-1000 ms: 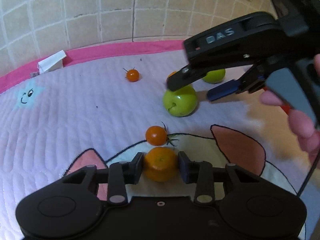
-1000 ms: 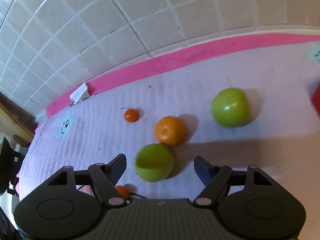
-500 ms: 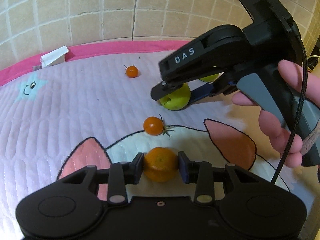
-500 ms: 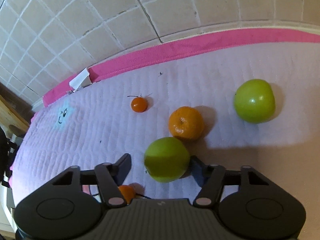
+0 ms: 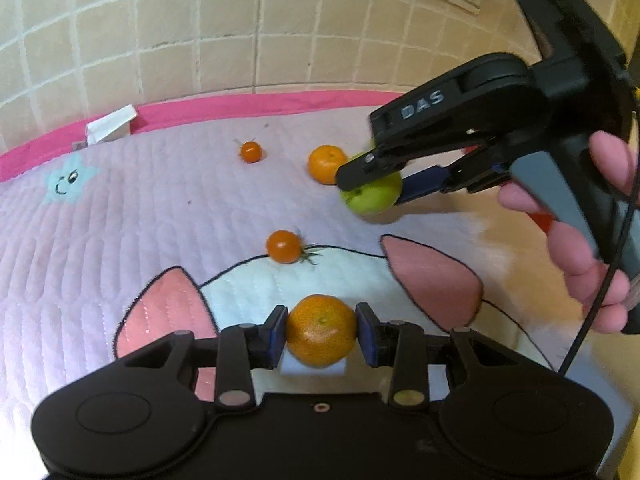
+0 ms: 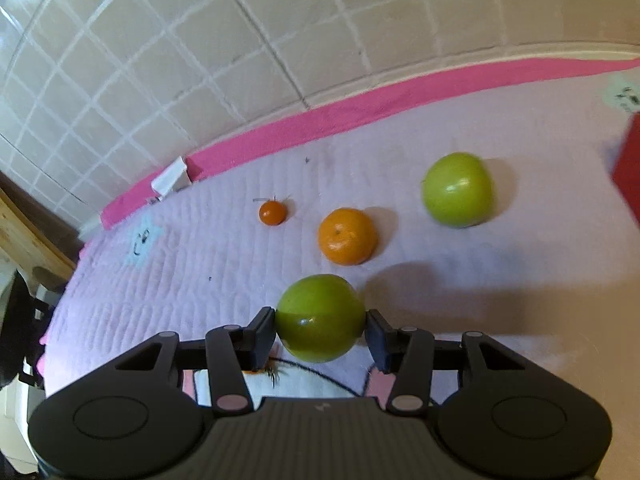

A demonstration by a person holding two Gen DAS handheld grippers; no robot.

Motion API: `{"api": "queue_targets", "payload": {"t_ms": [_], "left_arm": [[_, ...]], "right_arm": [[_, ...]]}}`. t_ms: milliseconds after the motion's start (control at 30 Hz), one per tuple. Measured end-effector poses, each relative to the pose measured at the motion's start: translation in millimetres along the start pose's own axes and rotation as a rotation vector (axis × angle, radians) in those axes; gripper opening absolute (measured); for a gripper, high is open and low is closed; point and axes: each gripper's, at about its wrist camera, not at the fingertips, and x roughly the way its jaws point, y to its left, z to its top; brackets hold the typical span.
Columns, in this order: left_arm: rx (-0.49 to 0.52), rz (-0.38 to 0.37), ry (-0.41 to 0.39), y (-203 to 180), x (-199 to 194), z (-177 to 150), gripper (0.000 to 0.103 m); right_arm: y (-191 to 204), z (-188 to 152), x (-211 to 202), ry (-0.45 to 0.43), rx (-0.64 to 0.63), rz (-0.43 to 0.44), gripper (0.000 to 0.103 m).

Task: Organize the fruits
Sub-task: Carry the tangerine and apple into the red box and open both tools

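Item one: our left gripper (image 5: 321, 334), jaws closed on a mandarin (image 5: 321, 330), both blue pads pressed to its sides. The fruit sits above the white patch of the cat figure on the quilted mat (image 5: 140, 208).

Item two: our right gripper (image 6: 320, 334), whose jaws have just been closing and now clamp a green apple (image 6: 320, 322) between them, pads touching both flanks. From the left wrist view the same apple shows between the right gripper's black finger and its blue pad, clear of the mat, with a blurred shadow below.

Item three: a cherry tomato (image 5: 284, 246) with green stem, resting on the cat's outline just beyond the held mandarin.

Item four: a second mandarin (image 6: 347, 235) lying on the mat, near the held apple and beyond it.

Item five: a second green apple (image 6: 458, 189), farther right on the mat, apart from the mandarin.

Item six: a smaller cherry tomato (image 6: 273, 213), left of the second mandarin, toward the pink border.

Item seven: a folded white paper (image 5: 110, 130) at the pink edge, against the tiled wall (image 5: 160, 32).

Item eight: a hand (image 5: 592, 240) wrapped round the right gripper's handle.
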Motion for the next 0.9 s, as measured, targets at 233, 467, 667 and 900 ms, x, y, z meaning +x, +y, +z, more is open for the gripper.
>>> {"api": "queue_targets", "payload": {"t_ms": [233,467,667,900], "left_arm": [[0.057,-0.031,-0.030,-30.2,-10.4,2.6,0.044],[0.161,-0.093,-0.062,-72.5,-9.8,20.3,0.044],[0.274,-0.192,-0.123,-125.1,-4.0,57.6,0.044],[0.282,-0.376,-0.127,-185.8,26.5,118.3,0.044]], "right_arm": [[-27.8,-10.3,-61.2,-0.094,0.033,-0.025,0.051],[-68.0,-25.3,-137.0,-0.202,0.077,-0.088,0.051],[-112.0,-31.8,-205.2,-0.324,0.083,-0.253,0.051],[-183.4,-41.1,-249.1,-0.371,0.181,-0.392,0.051]]}}
